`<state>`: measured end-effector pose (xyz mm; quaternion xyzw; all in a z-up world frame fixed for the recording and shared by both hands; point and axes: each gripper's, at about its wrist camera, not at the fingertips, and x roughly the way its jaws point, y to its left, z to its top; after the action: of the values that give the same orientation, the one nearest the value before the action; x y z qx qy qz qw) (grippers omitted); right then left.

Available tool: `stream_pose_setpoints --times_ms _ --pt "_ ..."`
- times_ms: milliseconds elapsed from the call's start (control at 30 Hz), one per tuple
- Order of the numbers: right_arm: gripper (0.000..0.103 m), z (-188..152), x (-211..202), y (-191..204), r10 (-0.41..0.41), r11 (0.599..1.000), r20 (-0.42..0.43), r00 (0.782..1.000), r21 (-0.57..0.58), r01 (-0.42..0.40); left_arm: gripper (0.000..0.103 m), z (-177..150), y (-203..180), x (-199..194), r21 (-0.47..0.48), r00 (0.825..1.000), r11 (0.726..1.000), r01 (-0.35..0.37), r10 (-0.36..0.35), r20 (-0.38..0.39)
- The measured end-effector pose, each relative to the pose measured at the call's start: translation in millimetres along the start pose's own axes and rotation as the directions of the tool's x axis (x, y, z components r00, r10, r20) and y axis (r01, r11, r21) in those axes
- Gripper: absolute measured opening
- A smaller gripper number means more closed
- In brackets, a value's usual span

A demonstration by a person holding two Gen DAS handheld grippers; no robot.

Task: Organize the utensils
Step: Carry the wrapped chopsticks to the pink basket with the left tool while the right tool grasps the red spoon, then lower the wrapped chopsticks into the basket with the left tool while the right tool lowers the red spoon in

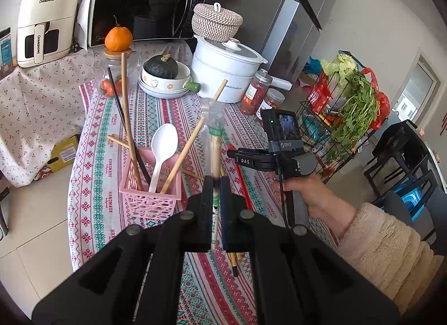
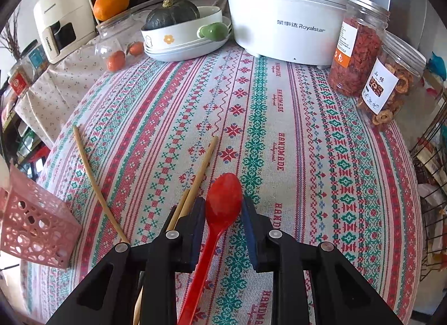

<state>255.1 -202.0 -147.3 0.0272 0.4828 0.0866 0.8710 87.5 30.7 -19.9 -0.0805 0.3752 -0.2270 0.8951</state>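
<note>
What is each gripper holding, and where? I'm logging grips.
Left gripper: shut on wrapped chopsticks, near their lower end. Right gripper: straddles red spoon bowl; grip unclear.

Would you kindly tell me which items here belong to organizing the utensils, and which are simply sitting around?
Job:
pink basket
white spoon
wrapped chopsticks in left tool
red spoon between right tool pads
loose chopsticks

Lying about:
Royalstar cooker
squash
orange
dried-fruit jars
microwave
</note>
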Motion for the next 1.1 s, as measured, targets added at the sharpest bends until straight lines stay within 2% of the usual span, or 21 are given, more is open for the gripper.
stream_pose_setpoints --times_ms 133,233,400,567,633,833,900,1033,1067,1100 --pt "0.026 -1 -53 2 0.036 0.999 0.126 0.991 0.023 -0.039 0.005 6 0 -19 0.002 0.998 1.0 0.008 -0.008 0.058" --pt "0.026 -7 -94 7 0.06 0.997 0.227 0.972 0.026 -0.068 0.005 12 -1 -38 0.0 0.992 1.0 0.01 -0.01 0.129" --pt "0.026 -19 -148 18 0.068 0.997 0.372 0.926 0.012 -0.078 0.005 23 -1 -67 0.003 0.963 0.999 -0.033 0.031 0.269" --pt "0.026 -23 -173 29 0.076 0.996 0.446 0.892 0.002 -0.086 0.005 33 3 -70 0.009 0.931 0.993 -0.121 0.111 0.347" --pt "0.026 -24 -177 35 0.068 0.997 0.464 0.883 -0.008 -0.073 0.005 35 7 -63 0.009 0.929 0.988 -0.151 0.139 0.343" --pt "0.026 -28 -185 47 0.046 0.999 0.514 0.856 -0.026 -0.038 0.005 37 33 -22 -0.013 0.947 0.975 -0.221 0.218 0.237" --pt "0.026 -29 -189 52 0.038 0.999 0.54 0.841 -0.033 -0.025 0.005 37 44 -7 -0.031 0.957 0.975 -0.221 0.222 0.187" --pt "0.026 -31 -201 62 0.039 0.999 0.589 0.807 -0.047 -0.015 0.005 36 58 14 -0.054 0.969 0.979 -0.196 0.202 0.143" --pt "0.026 -32 -203 65 0.041 0.999 0.599 0.799 -0.051 -0.014 0.006 36 59 17 -0.058 0.969 0.979 -0.196 0.203 0.138" --pt "0.026 -33 -206 69 0.043 0.998 0.611 0.791 -0.055 -0.011 0.013 35 59 19 -0.062 0.971 0.979 -0.195 0.202 0.125"
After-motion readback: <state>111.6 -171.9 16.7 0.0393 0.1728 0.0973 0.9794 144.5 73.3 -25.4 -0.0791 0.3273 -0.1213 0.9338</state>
